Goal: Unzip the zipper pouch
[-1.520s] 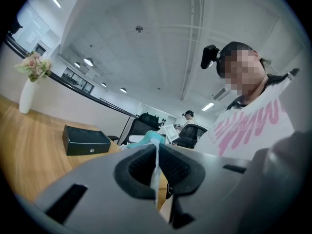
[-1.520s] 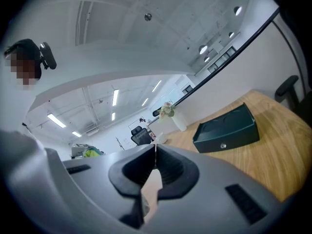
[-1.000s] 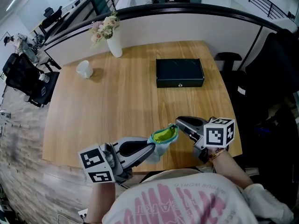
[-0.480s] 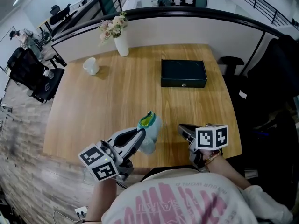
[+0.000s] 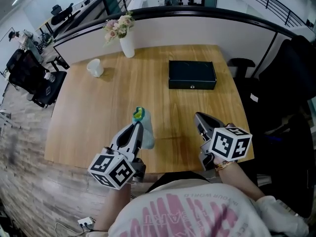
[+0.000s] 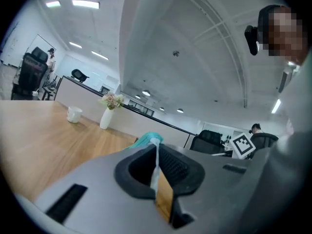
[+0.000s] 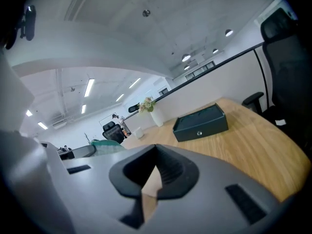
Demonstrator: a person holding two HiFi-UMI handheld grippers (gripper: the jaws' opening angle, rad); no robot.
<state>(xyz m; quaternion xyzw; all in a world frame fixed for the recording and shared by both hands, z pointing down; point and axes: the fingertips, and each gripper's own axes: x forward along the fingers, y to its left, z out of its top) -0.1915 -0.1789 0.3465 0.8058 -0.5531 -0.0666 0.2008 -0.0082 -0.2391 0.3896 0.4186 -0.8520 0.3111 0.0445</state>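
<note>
1 ea.: pouch [image 5: 146, 134]; box [image 5: 192, 74]; cup [image 5: 95, 68]; vase [image 5: 127, 47]

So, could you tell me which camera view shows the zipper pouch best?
The head view: most of the zipper pouch shows, pinched in the left gripper above the table. The left gripper view shows only its thin edge between the jaws; the right gripper view only a teal sliver.

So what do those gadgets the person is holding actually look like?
Both are grey plastic tongs with dark ribbed pads on the inside. The left tongs and the right tongs each carry a white cube printed with black square markers. The person wears a white shirt with pink lettering.
</note>
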